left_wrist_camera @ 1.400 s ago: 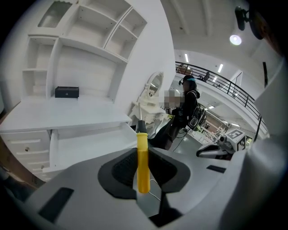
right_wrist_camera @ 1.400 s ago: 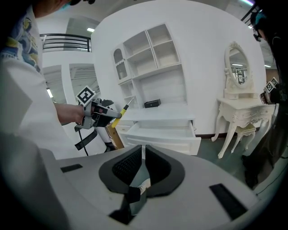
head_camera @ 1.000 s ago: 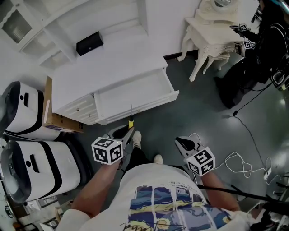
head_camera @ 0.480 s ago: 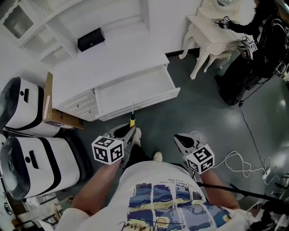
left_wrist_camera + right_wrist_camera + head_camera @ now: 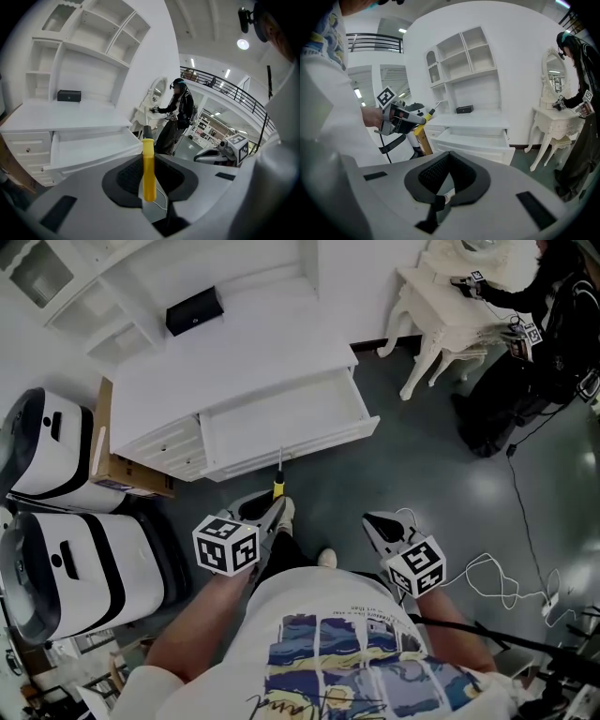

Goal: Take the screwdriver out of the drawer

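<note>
My left gripper (image 5: 267, 511) (image 5: 149, 176) is shut on the yellow-handled screwdriver (image 5: 277, 482) (image 5: 148, 168). Its metal shaft points forward at the open white drawer (image 5: 281, 425) (image 5: 89, 150), just short of the drawer's front edge. In the right gripper view the screwdriver (image 5: 423, 116) shows as a yellow tip sticking out of the left gripper. My right gripper (image 5: 380, 527) (image 5: 449, 177) hangs over the grey floor to the right, shut with nothing between its jaws. The drawer (image 5: 474, 139) looks bare inside.
The drawer belongs to a white desk (image 5: 225, 362) with a black box (image 5: 195, 310) on top and shelves behind. A cardboard box (image 5: 117, 486) and two white machines (image 5: 66, 568) stand left. A white side table (image 5: 441, 315), a person in black (image 5: 548, 324) and floor cables (image 5: 497, 577) lie right.
The head camera's view has shifted slightly, so the desk sits a little further right and down. Both grippers hold about the same places. The person at the side table has moved an arm.
</note>
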Demonstrator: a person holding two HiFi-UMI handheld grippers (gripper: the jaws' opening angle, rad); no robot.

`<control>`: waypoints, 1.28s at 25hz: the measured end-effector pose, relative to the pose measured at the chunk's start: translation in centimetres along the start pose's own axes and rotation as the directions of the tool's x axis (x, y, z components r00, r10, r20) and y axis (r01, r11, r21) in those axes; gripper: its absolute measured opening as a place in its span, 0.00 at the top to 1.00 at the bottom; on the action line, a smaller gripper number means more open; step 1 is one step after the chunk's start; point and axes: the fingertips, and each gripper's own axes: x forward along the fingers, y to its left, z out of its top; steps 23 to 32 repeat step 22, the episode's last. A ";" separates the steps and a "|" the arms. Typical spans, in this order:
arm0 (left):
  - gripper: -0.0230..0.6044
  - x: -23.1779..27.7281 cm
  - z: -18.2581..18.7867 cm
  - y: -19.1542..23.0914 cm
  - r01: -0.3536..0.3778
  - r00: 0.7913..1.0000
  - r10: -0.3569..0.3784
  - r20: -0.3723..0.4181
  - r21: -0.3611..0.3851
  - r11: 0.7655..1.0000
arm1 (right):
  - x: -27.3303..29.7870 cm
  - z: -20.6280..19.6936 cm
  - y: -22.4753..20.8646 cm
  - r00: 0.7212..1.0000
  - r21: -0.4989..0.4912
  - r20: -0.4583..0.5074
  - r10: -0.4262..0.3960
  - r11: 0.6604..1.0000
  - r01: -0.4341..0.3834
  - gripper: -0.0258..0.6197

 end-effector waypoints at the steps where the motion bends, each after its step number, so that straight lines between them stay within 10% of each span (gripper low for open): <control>1: 0.83 0.1 -0.1 0.0 0.000 1.000 0.000 -0.001 -0.001 1.000 | 0.0 0.0 0.0 1.000 -0.003 -0.002 0.001 1.000 -0.001 0.92; 32: 0.83 0.7 -0.7 0.9 0.003 1.000 -0.004 -0.019 -0.028 1.000 | 1.0 -0.4 0.1 1.000 0.004 -0.021 0.010 1.000 -0.010 0.92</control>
